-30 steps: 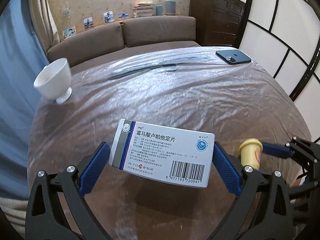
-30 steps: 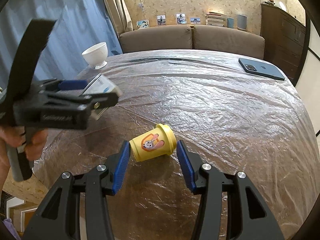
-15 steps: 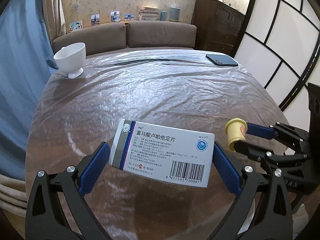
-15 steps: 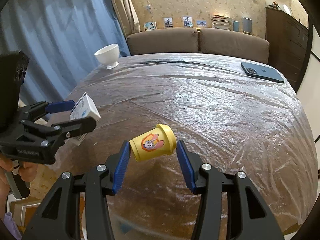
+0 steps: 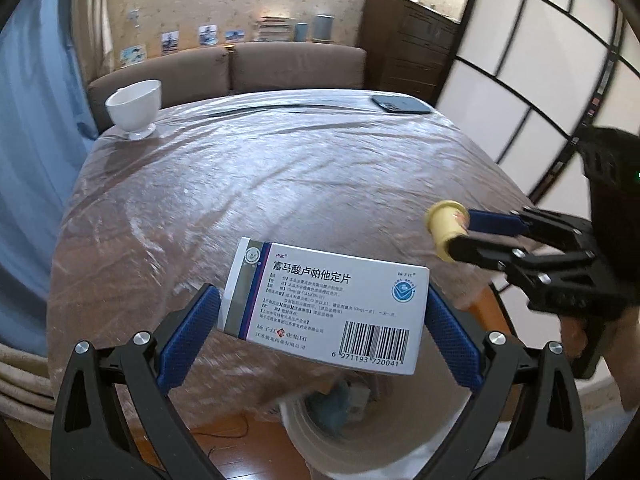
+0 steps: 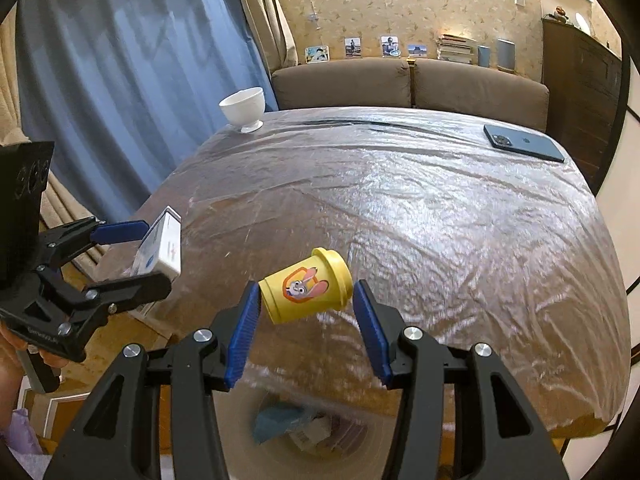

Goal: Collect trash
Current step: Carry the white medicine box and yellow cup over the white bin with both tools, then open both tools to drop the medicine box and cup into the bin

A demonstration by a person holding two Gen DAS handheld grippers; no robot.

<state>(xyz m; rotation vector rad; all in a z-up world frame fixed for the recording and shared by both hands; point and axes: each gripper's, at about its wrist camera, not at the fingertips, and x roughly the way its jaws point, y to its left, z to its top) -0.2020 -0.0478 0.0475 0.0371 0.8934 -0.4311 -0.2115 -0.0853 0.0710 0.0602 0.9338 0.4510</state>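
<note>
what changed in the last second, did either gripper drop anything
Nothing dropped. Both grippers pulled back off the table edge until a white bin showed beneath them. The left gripper stays shut on the medicine box, the right gripper on the yellow cup. White bowl and phone unmoved.

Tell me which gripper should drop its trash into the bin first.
Probably the left gripper: its medicine box hangs right above the white bin's opening. The right gripper's yellow cup sits further up over the table edge.

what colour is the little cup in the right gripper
Yellow, with a cartoon rabbit sticker; the little cup shows best in the right wrist view.
</note>
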